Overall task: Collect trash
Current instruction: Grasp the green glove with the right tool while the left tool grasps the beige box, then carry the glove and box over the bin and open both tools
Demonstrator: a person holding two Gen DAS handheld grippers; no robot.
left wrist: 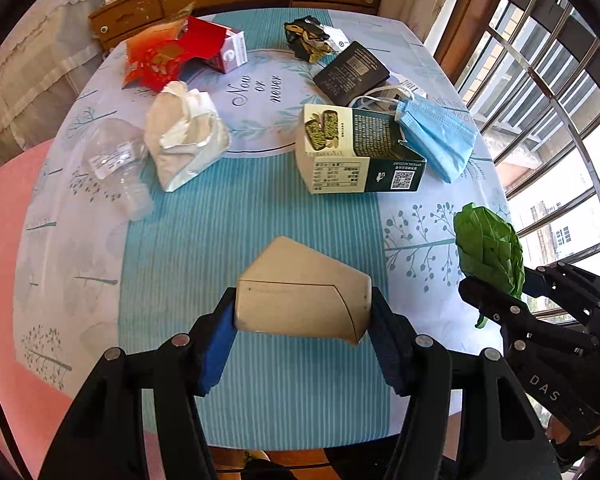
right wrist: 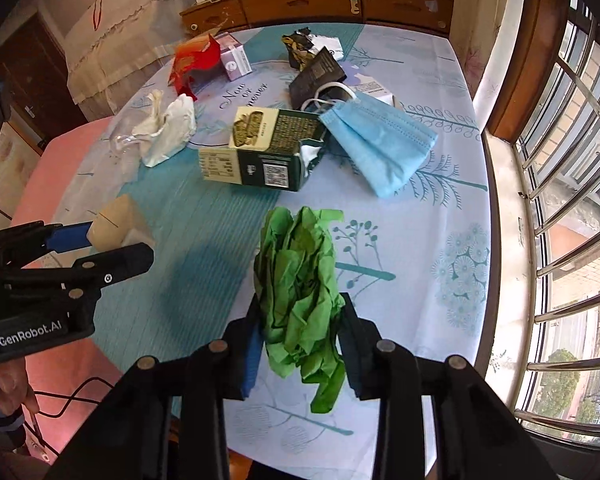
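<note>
**Both hand-held grippers holding trash above the near counter edge**

Clamping a beige paper cup (left wrist: 300,300) sideways between blue pads: left hand-held gripper (left wrist: 303,322), hovering over the near edge of the counter (left wrist: 220,216). Pinching a crumpled green paper wad (right wrist: 300,300) between narrow jaws: right hand-held gripper (right wrist: 300,344), hanging toward the near right corner.

Lying across the middle of the counter: a green-and-cream snack box (left wrist: 356,152) on its side, with a blue face mask (left wrist: 440,136) leaning against its right end. Sitting just behind the mask: a black packet (left wrist: 352,72) and a crumpled dark wrapper (left wrist: 308,38) toward the far edge. Resting toward the left edge: a wad of white tissue (left wrist: 184,132) touching a clear plastic bottle (left wrist: 116,164). Occupying the far left corner: torn red packaging (left wrist: 168,52) beside a small pink-and-white carton (left wrist: 234,54).
</note>
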